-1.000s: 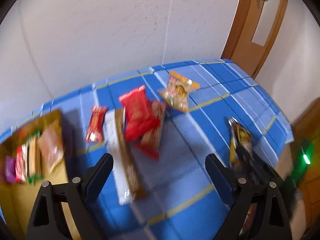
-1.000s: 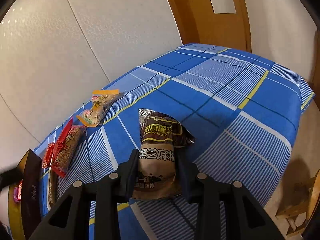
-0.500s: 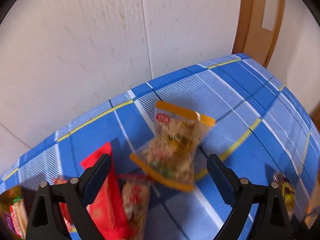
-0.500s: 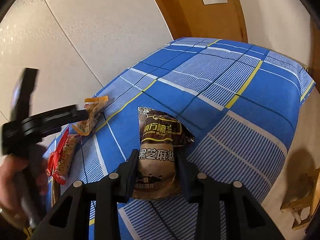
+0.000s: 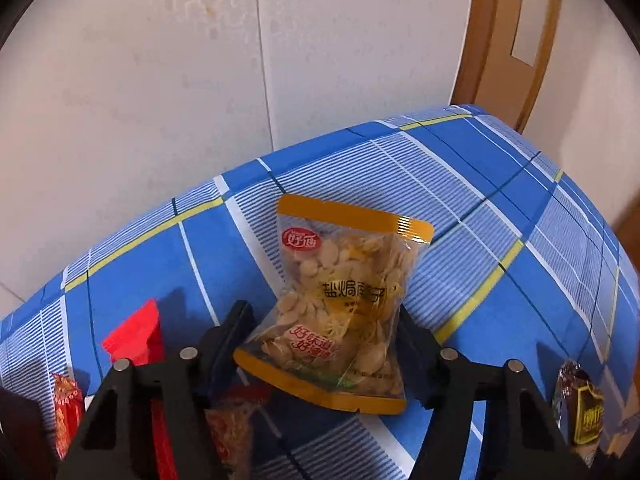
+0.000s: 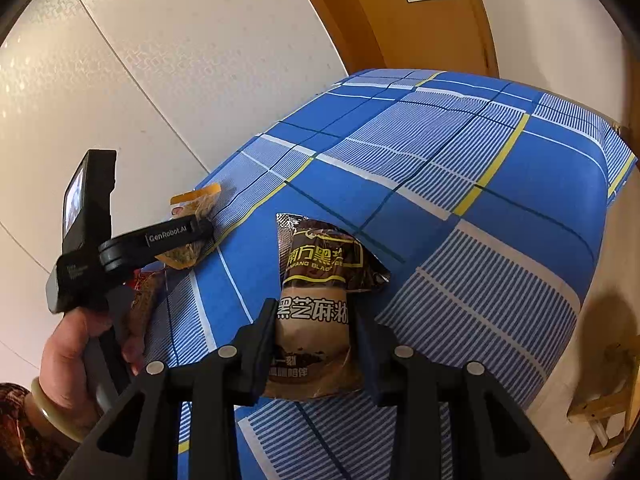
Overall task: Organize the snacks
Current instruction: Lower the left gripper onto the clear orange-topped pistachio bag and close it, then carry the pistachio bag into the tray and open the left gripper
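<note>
My two feeds are evenly lit by soft indoor light, with mild glare on the white wall point(image 6: 168, 64). Both are sharp now, with no motion smear. Fisheye bending curves the blue checked tablecloth point(image 5: 500, 240) and door frame point(image 5: 480, 40), and black vignette fills the corners. Soft shadows sit beneath the seed packet point(image 5: 340, 300) and sesame packet point(image 6: 316, 300).

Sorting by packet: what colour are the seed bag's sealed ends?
Orange-yellow bands on the seed bag, clearest in left wrist view.
</note>
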`<state>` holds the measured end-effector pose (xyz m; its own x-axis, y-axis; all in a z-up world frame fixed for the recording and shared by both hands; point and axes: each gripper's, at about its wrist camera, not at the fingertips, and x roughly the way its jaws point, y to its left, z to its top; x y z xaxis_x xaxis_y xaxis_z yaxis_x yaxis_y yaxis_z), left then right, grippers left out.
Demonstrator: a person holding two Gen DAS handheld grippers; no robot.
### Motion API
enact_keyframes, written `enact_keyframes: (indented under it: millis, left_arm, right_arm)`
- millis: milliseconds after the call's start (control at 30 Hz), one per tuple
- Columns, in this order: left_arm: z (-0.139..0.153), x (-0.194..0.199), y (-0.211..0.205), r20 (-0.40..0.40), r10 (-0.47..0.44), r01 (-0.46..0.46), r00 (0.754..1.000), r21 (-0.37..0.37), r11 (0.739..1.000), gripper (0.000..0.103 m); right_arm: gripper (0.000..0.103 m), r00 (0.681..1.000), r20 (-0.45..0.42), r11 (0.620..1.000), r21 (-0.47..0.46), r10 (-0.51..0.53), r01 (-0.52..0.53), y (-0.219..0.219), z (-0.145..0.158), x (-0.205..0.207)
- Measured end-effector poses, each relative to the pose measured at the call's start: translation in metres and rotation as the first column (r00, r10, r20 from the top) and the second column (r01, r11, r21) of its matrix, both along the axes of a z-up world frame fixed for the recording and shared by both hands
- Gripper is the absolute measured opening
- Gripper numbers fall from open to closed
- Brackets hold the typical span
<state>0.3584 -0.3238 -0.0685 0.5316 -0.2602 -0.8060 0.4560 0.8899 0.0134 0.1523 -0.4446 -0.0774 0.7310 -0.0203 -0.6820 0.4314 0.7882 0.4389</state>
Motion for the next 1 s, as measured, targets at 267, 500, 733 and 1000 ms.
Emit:
enact_keyframes:
  millis: [267, 500, 733, 1000]
  left_arm:
    - [-0.004, -0.043, -0.002, 0.117, -0.001, -0.006, 0.993, 0.057, 0.998, 0.064]
    - [-0.003, -0.071, -0.007, 0.138, -0.012, 0.002, 0.990, 0.078, 0.997, 0.064]
    - [-0.003, -0.102, 0.012, 0.138, 0.008, -0.018, 0.990, 0.071, 0.997, 0.063]
    - [-0.001, -0.140, 0.038, 0.098, 0.032, -0.036, 0.995, 0.032, 0.999, 0.063]
  right_arm:
    - [0.037, 1.000, 0.007, 1.000, 0.007, -0.004, 0.004, -0.001, -0.001, -0.001]
    - [0.037, 1.000, 0.021, 1.000, 0.005, -0.006, 0.006, 0.000, -0.001, -0.003]
    - [0.037, 0.999, 0.044, 1.000, 0.023, -0.014, 0.013, -0.001, -0.002, -0.007]
    - [0.037, 0.998, 0.059, 1.000, 0.010, -0.020, 0.020, 0.000, 0.000, -0.010]
